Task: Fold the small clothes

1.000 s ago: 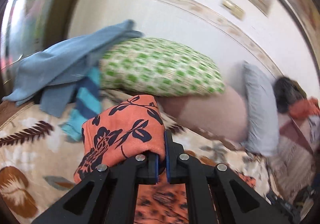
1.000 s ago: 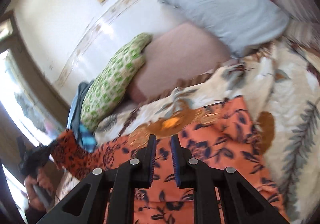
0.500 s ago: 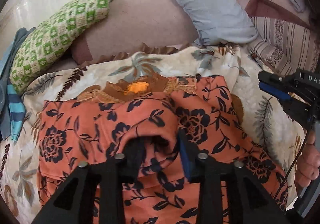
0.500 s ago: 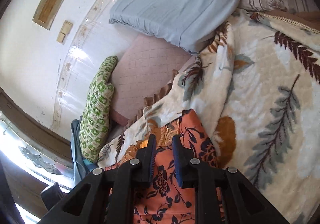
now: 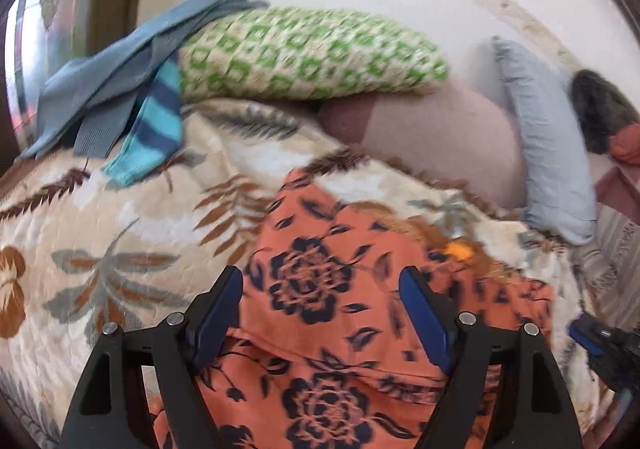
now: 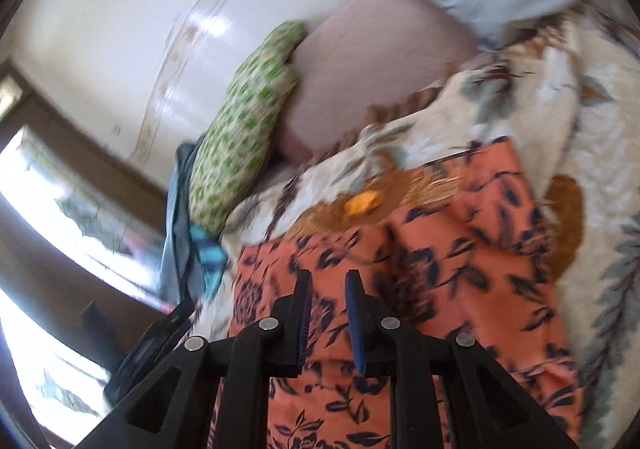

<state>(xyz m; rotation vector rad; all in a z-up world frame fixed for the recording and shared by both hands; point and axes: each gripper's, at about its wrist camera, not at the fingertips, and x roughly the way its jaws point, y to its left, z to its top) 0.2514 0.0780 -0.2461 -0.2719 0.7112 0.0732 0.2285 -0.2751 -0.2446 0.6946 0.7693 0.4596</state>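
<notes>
An orange garment with dark blue flowers lies folded over on the leaf-patterned blanket. My left gripper is wide open and empty, its jaws on either side of the garment's folded left part. In the right wrist view the same garment lies flat with a brown and gold collar edge at its far side. My right gripper hovers over the garment's near left part, its jaws a narrow gap apart with nothing between them. The right gripper also shows at the left wrist view's right edge.
A green checked pillow, a pink cushion and a grey-blue pillow line the wall. Blue clothes and a striped teal piece lie at the far left. A window is at the left.
My left gripper held a fold of the orange garment, carried it over, let it go and opened wide, then drew back. My right gripper stayed narrowly parted above the garment.
</notes>
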